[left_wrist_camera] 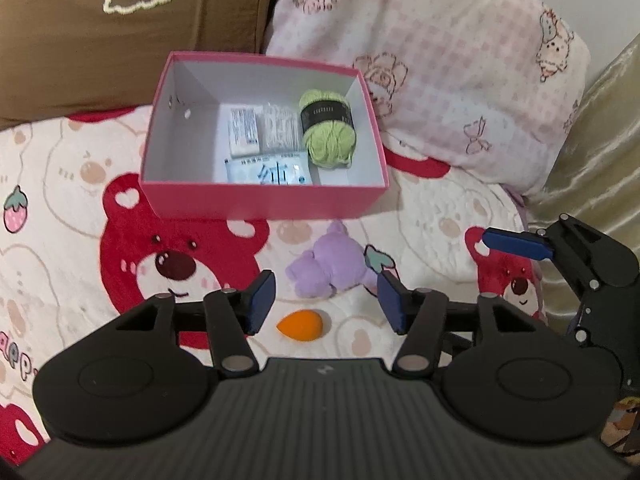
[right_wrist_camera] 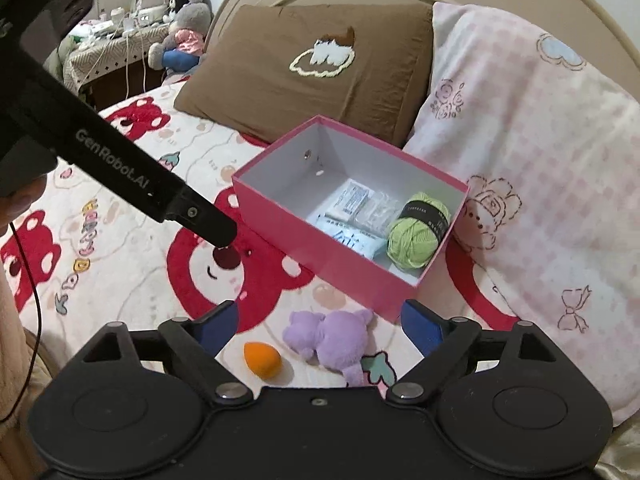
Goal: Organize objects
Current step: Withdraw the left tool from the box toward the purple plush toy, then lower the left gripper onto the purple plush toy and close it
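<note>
Holding yarn, packets: pink box

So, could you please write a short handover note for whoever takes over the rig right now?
Left gripper: open, nothing held, above the blanket in front of the box.
Right gripper: open, nothing held.
Pink box: on the bed; holds the green yarn ball, a white carton, a clear packet and a white-and-blue pack.
Done: those four are in.
Left: purple plush toy and orange sponge lie on the blanket in front of the box; probably they go in next.
</note>
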